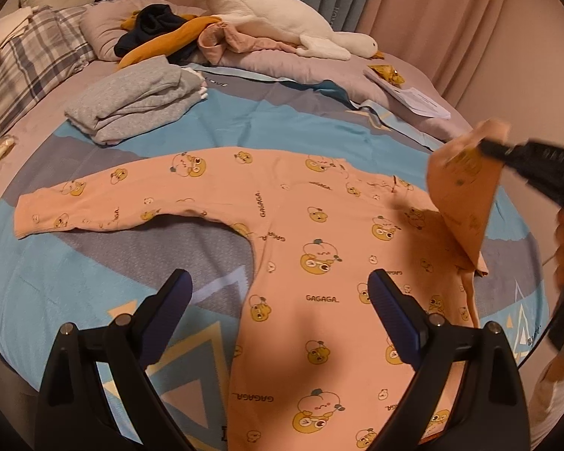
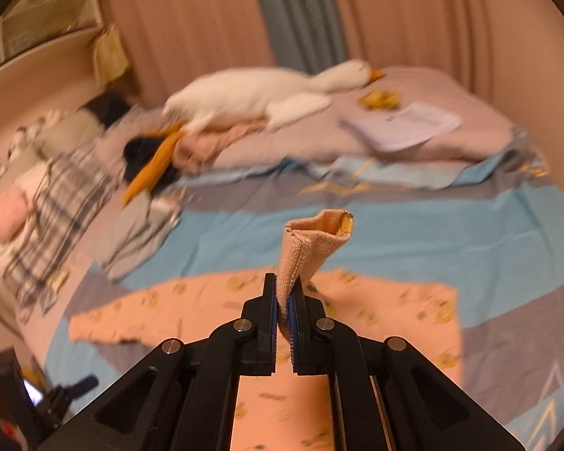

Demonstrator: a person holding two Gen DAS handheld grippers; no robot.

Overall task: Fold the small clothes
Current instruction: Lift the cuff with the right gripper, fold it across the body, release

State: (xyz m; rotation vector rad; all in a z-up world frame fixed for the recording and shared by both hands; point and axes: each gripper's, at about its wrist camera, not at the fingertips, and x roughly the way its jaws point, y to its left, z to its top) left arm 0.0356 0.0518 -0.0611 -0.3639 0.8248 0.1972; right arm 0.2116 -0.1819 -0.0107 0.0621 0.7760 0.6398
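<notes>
Folding is only just getting going: the right gripper [image 2: 286,300] is pinching a sleeve cuff [image 2: 319,233] and lifting it, while the pink top [image 1: 319,263] is lying flat on the bed [image 1: 75,282] under the left gripper [image 1: 278,285], gaping wide, empty. Other sleeve left; no containers showing.

Bedspread [image 1: 75,263] bare on the near left, under and beside the spread sleeve [image 1: 94,203] of the peach garment [image 1: 319,244]: free passage there. Folded grey clothes [image 1: 131,105] block the far left. Loose clothing heap [image 1: 176,37] and plush goose [image 1: 274,11] line the far edge. Papers [image 1: 413,97] sit far right. Blue strip between garment and pillows lies open. Lifted sleeve [image 2: 312,240] stands upright at the right.
</notes>
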